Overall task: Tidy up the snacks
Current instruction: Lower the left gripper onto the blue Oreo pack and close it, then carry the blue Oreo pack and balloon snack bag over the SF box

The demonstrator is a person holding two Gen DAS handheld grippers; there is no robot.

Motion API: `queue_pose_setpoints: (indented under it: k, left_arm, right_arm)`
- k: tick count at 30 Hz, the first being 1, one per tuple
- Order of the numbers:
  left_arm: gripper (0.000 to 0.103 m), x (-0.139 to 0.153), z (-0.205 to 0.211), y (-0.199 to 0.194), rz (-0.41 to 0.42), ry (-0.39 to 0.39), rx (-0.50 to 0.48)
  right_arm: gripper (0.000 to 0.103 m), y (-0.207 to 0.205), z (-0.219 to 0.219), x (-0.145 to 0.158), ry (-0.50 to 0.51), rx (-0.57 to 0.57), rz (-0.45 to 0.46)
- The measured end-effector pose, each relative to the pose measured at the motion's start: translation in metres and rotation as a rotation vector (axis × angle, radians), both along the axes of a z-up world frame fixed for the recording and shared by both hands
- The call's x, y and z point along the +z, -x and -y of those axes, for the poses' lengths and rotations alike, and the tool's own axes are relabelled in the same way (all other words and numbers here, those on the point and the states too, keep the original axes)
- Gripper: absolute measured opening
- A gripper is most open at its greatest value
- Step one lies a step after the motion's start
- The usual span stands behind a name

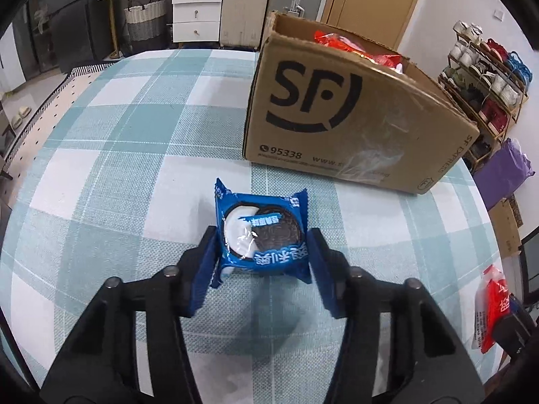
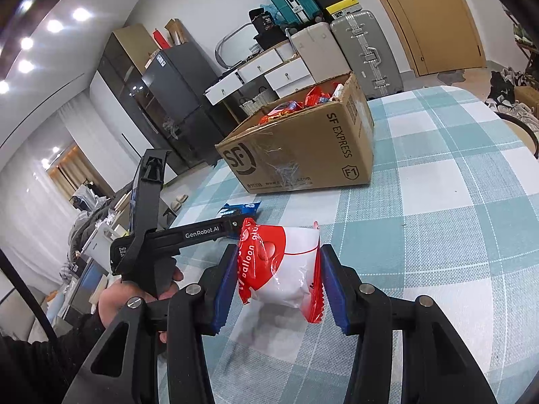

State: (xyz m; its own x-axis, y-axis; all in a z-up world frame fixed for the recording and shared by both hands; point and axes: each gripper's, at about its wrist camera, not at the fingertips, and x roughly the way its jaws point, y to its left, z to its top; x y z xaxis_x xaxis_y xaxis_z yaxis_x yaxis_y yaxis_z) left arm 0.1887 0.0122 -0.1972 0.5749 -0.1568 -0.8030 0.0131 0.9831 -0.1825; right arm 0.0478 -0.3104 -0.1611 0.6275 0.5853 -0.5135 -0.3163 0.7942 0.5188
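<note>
Left gripper (image 1: 262, 252) closed on a blue cookie packet (image 1: 261, 235), blue pads pressing both side edges of the wrapper, packet flat and face up between the fingers, low over the checked tablecloth (image 1: 134, 134) with its shadow just under it. Printed on the wrapper: a round dark cookie with white cream, plus white lettering along the near edge. Just beyond the packet, an open cardboard box (image 1: 337, 107) standing on the cloth, black logo on the facing wall, red wrappers (image 1: 353, 47) poking above its rim. Right gripper (image 2: 279, 276) clamped on a red and white snack bag (image 2: 286, 269), pads squeezing it from either side, bag puffed, tilted, raised a little above the table with a soft shadow beneath. Seen from the right wrist camera: same cardboard box (image 2: 303, 155) farther back on the cloth, well apart from the red and white bag, crammed with red and orange packets (image 2: 303, 101). Also there, at left, the other black handheld tool (image 2: 188, 235) held by a bare hand (image 2: 114, 299) below a dark sleeve, its tip at the blue packet (image 2: 239, 209). Behind the table, against the wall: white drawers (image 1: 195, 10), a silver suitcase (image 2: 367, 54), a wooden door (image 2: 431, 17). Off to the right of the left wrist view, a shoe rack (image 1: 485, 74)
</note>
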Motion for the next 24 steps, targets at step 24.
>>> queue_pose_setpoints:
  k: [24]
  left_arm:
    - [0.044, 0.074, -0.006, 0.108, 0.200, -0.014, -0.062]
  right_arm:
    - [0.048, 0.050, -0.040, 0.058, 0.078, 0.071, 0.146]
